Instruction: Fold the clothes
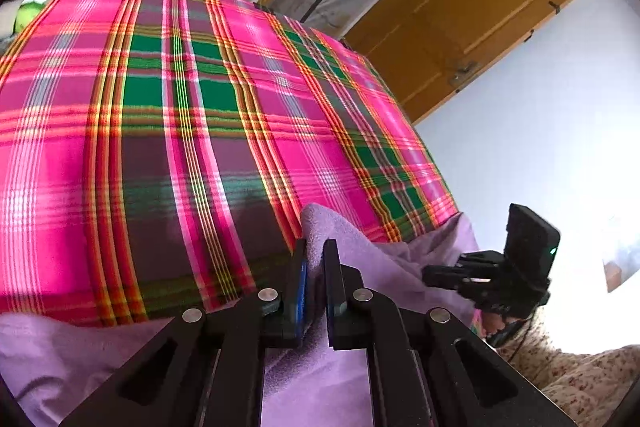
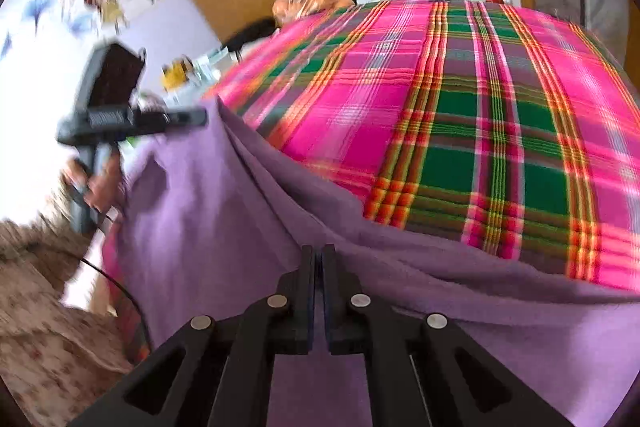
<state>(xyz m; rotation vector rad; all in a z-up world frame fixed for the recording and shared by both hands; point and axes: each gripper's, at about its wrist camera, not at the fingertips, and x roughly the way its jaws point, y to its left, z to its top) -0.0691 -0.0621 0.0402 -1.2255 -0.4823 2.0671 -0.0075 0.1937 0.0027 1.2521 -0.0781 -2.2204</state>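
1. The step in hand looked like the opening lift of a fold: both grippers had hold of the near edge of a lilac fleece garment (image 2: 248, 211) lying at the front of a bed under a pink-and-green plaid bedcover (image 1: 192, 99).
2. The left gripper (image 1: 316, 255) was clamped on a raised ridge of that fleece, which stood up between its blue pads.
3. The right gripper (image 2: 319, 259) had its jaws pressed together, seemingly pinching a thin layer of the same cloth at its tips; the cloth ran taut from there toward 11 o'clock.
4. In the left wrist view the right gripper appeared at 4 o'clock; in the right wrist view the other one sat at 9 o'clock, blurred.
5. Next, I judged, both hands would need to carry the edge up and toward 12 o'clock together, keeping the span level.
6. The fleece looked soft, matte and thick, creased into long folds, hanging partly off the bed's front.
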